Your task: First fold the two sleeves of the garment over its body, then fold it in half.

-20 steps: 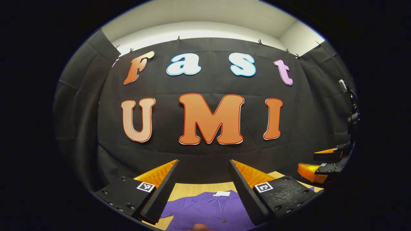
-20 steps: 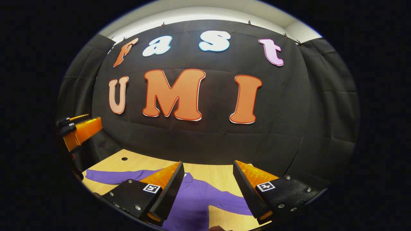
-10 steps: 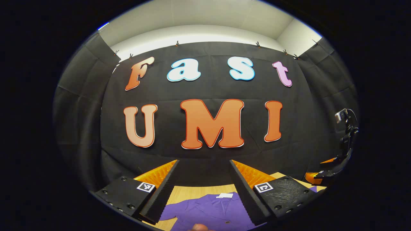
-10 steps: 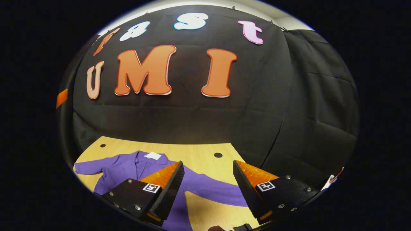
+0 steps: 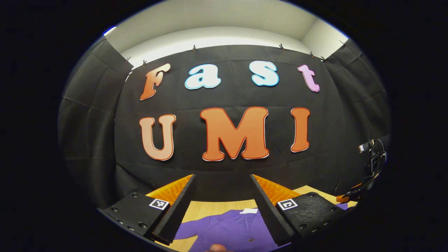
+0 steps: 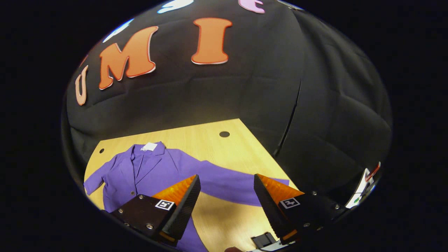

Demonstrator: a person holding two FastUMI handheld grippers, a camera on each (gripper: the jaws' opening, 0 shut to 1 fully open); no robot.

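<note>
A purple button-front garment (image 6: 150, 171) lies flat on the wooden table (image 6: 210, 136), collar with a white tag (image 6: 149, 146) toward the far wall, both sleeves spread out. Its right sleeve (image 6: 231, 180) stretches between the fingers of my right gripper (image 6: 226, 190), which hangs open above the table with nothing held. In the left gripper view the collar area of the garment (image 5: 227, 227) lies below my left gripper (image 5: 222, 190), open and held well above it. The right gripper (image 5: 353, 192) also appears at that view's right edge.
The table has two small round holes (image 6: 224, 134) near its far edge. Black cloth walls close in behind and to the right of the table. A small dark object (image 6: 265, 240) sits at the near edge in the right gripper view.
My right gripper has tilted down and swung right, bringing the whole garment and its right sleeve into sight. The left gripper has barely moved.
</note>
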